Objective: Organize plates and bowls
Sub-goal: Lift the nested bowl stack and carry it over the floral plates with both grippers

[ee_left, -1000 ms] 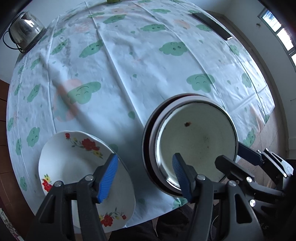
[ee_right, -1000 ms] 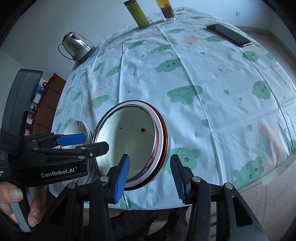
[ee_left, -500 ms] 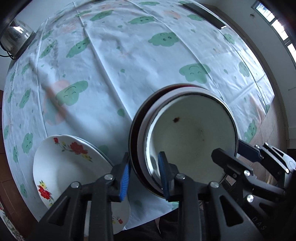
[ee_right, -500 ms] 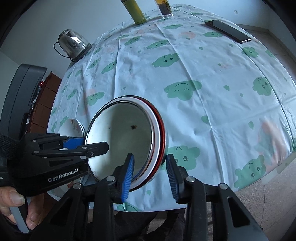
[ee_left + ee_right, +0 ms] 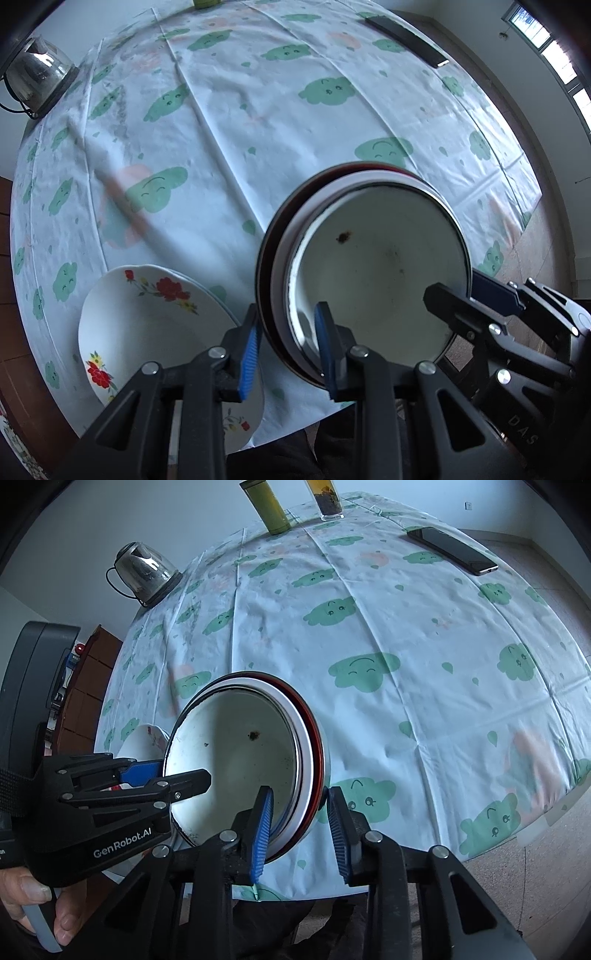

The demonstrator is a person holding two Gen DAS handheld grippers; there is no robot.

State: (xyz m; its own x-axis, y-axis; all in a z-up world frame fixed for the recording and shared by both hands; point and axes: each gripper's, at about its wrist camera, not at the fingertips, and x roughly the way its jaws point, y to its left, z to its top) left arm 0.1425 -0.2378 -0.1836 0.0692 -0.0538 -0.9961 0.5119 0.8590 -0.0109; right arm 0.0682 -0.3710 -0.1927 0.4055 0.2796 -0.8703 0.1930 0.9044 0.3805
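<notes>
Gripping bowl stack (image 5: 376, 273) rim: left claw (image 5: 288, 350) ("GenRobot.AI") & right claw (image 5: 301, 825), both clamped.

Glossy enamel bowl (image 5: 376, 273) — creased, matt tablecloth (image 5: 229, 110).

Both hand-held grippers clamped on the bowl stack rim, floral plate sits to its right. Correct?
Not quite. The floral plate sits to the left of the bowl stack, as the left wrist view shows. Both the left hand-held gripper and right hand-held gripper do clamp the stack's rim.
</notes>
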